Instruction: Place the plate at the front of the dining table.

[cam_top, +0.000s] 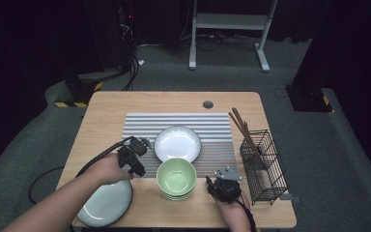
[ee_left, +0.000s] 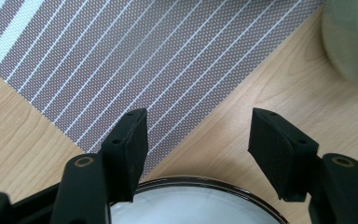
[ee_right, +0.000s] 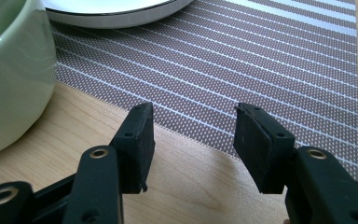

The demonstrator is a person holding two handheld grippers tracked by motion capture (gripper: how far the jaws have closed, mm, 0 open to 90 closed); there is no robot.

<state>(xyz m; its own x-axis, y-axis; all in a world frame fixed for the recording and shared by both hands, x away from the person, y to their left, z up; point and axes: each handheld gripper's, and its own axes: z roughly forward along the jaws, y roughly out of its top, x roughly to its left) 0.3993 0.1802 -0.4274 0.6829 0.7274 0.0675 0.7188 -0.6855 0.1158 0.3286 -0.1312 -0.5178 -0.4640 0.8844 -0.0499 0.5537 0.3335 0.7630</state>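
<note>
A striped placemat (cam_top: pixel 183 122) lies mid-table with a white deep plate (cam_top: pixel 177 143) on it. A stack of green bowls (cam_top: pixel 176 178) sits at the mat's near edge. A pale grey plate (cam_top: pixel 105 204) rests at the front left corner. My left gripper (cam_top: pixel 137 170) hovers over that plate's far rim (ee_left: pixel 191 196), by the mat's corner, open (ee_left: pixel 198 121) with nothing between the jaws. My right gripper (cam_top: pixel 217 186) sits just right of the green bowl (ee_right: pixel 9 70), low over the wood and aimed at the mat (ee_right: pixel 242 60). It is open (ee_right: pixel 193 112) and empty.
A black wire basket (cam_top: pixel 263 166) stands at the table's right edge with brown chopsticks (cam_top: pixel 241 126) leaning out of it. A round cable hole (cam_top: pixel 207 104) sits near the far edge. Bare wood lies left of the mat.
</note>
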